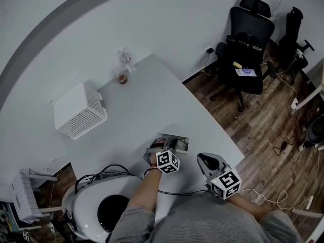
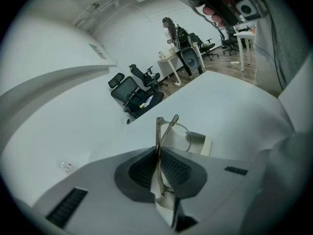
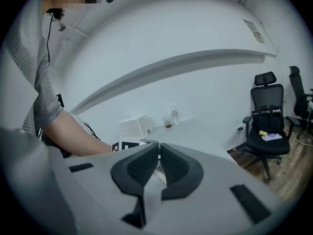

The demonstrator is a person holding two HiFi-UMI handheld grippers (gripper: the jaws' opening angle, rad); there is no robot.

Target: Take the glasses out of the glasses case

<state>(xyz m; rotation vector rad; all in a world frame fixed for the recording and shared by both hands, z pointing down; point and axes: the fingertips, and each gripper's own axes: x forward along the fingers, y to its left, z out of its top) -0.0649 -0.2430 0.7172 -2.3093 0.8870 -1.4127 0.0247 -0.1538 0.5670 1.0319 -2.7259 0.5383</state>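
Head view, worktop (image 1: pixel 144 103): white, and it carries everything named here.
Head view, glasses case (image 1: pixel 178 142): lies open near the worktop's near edge, just ahead of the person.
Head view, left claw (image 1: pixel 160 147): right at the case's near-left side, tips over its edge.
Head view, right claw (image 1: pixel 206 161): to the right of the case and nearer the person, off the worktop's edge, touching nothing.
Head view, other things: a white basket (image 1: pixel 81 110) stands well to the left of the case. A bottle (image 1: pixel 125 61) and a cup (image 1: pixel 122 78) stand far beyond it at the back corner.

Left gripper view, left claw: clenched on the glasses (image 2: pixel 158 136), the frame pinched edge-on between the ribbed pads.
Left gripper view, glasses: raised above the case, one lens ring and a folded arm sticking out past the tips. Whether any part touches the case I cannot tell.
Left gripper view, case: just beyond and below the glasses, its pale inside showing.

Right gripper view, right claw: clenched with nothing in it, pads nearly meeting.
Right gripper view, aim: it points past the case toward the basket and bottle.

Step in hand: lifting the glasses clear, by my reading nearly done.
Next move: likely carry them away from the case and set them on bare worktop beside it. The grip is thin and edge-on, so a slow, level lift seems wise.
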